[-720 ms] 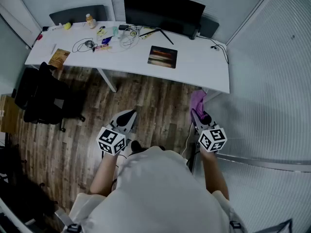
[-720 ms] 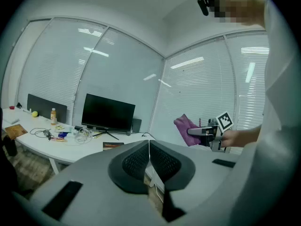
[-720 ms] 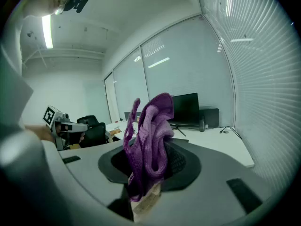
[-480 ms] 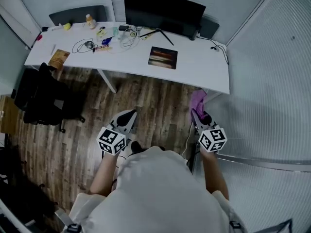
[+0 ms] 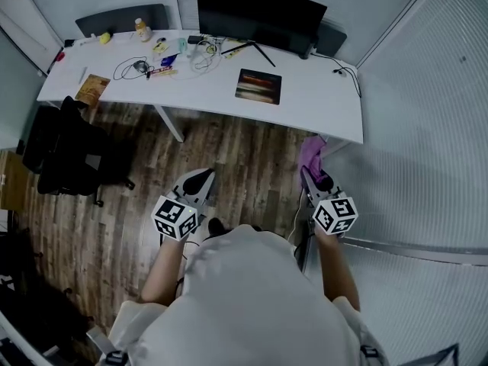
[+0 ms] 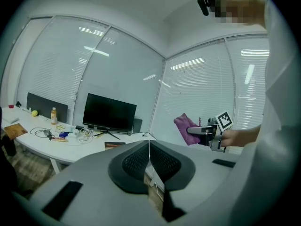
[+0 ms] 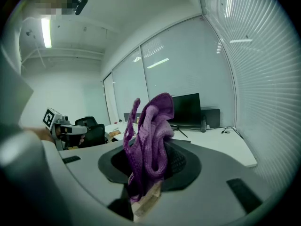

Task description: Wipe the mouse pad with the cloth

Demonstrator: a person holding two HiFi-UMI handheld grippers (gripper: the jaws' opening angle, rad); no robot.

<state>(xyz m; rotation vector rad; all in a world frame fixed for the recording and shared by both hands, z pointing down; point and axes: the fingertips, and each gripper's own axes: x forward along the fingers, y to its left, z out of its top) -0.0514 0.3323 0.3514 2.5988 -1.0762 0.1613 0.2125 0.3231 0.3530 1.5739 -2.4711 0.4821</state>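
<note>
Cloth (image 7: pixel 150 131), purple and bunched, is pinched between the fingers of the right gripper (image 5: pixel 307 178) and sticks up past their tips. Fingers of the left gripper (image 6: pixel 149 150) are pressed together on nothing. Mouse pad (image 5: pixel 258 86) lies flat on the white desk (image 5: pixel 324 109), well ahead of both pairs of fingers across the wooden floor (image 5: pixel 244 151). It sits forward and to the left of the cloth-holding fingers, its long side crosswise to their reach. By my reading, the right gripper must travel forward and slightly leftward before wiping can start.
</note>
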